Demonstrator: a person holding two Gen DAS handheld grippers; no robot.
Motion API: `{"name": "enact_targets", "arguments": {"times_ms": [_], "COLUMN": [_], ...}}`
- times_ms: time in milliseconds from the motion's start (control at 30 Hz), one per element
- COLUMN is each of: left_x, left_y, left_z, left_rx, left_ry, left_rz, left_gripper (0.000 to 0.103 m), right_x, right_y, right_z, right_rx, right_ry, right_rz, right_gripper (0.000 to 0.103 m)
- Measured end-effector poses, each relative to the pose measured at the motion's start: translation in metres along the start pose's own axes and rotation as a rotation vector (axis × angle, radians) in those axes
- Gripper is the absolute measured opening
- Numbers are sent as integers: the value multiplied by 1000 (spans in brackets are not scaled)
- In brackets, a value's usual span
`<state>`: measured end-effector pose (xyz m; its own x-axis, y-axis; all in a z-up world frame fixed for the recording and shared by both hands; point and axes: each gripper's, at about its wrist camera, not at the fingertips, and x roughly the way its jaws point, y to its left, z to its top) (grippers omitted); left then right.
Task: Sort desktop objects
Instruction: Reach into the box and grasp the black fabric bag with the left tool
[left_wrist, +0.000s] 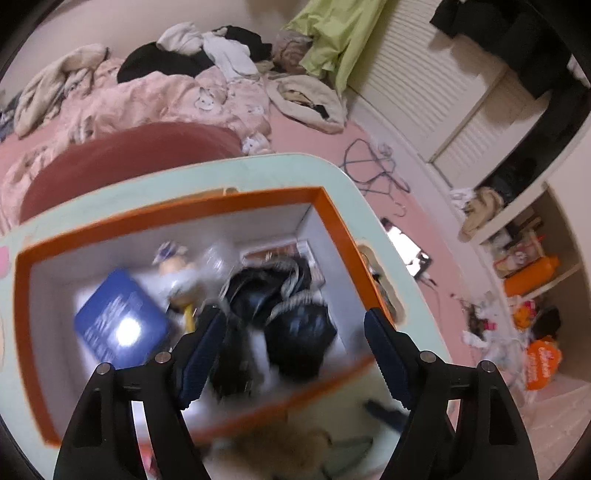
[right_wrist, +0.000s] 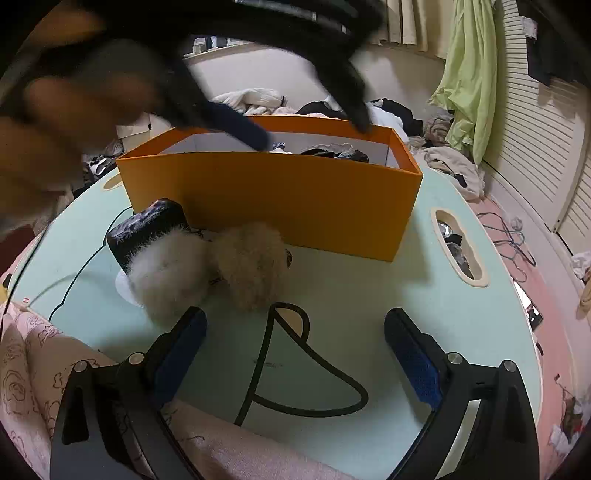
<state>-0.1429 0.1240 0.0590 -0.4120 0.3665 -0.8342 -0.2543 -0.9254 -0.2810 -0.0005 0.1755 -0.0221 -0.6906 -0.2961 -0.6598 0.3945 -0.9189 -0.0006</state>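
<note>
An orange box (left_wrist: 236, 201) stands on the mint-green table (left_wrist: 332, 173). It holds a blue flat box (left_wrist: 118, 317), a small figure (left_wrist: 177, 266) and a black bundle (left_wrist: 266, 284), all blurred. My left gripper (left_wrist: 295, 325) hangs open above the box's near half with nothing pressed between its fingers. In the right wrist view the orange box (right_wrist: 273, 199) is at the back, with the left gripper (right_wrist: 299, 125) and a hand (right_wrist: 74, 110) blurred over it. In front lie a white pompom (right_wrist: 170, 273), a beige pompom (right_wrist: 251, 266), a black case (right_wrist: 147, 225) and a black cord (right_wrist: 295, 369). My right gripper (right_wrist: 295, 317) stands open over the cord.
The table (right_wrist: 369, 280) has a slot handle (right_wrist: 458, 251) at its right side. A pink patterned cloth (right_wrist: 29, 369) covers the near edge. Behind the table is a bed with pink bedding (left_wrist: 166, 99) and piled clothes. Hangers (left_wrist: 373, 166) and clutter lie on the pink floor.
</note>
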Motion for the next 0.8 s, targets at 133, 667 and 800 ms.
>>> {"name": "enact_targets", "arguments": {"times_ms": [133, 667, 800], "left_x": [30, -148, -142], "left_y": [6, 74, 108], "left_z": [2, -101, -138], "left_rx": [-22, -103, -192], "left_ry": [91, -399, -403], "left_rz": [58, -141, 51], "left_gripper": [38, 31, 31], "right_x": [6, 12, 11], "right_y": [-8, -16, -16], "right_z": [-5, -9, -7], "right_rx": [1, 0, 0], "right_ry": [-3, -7, -6], "right_rz": [0, 0, 1], "right_gripper": [97, 98, 98]}}
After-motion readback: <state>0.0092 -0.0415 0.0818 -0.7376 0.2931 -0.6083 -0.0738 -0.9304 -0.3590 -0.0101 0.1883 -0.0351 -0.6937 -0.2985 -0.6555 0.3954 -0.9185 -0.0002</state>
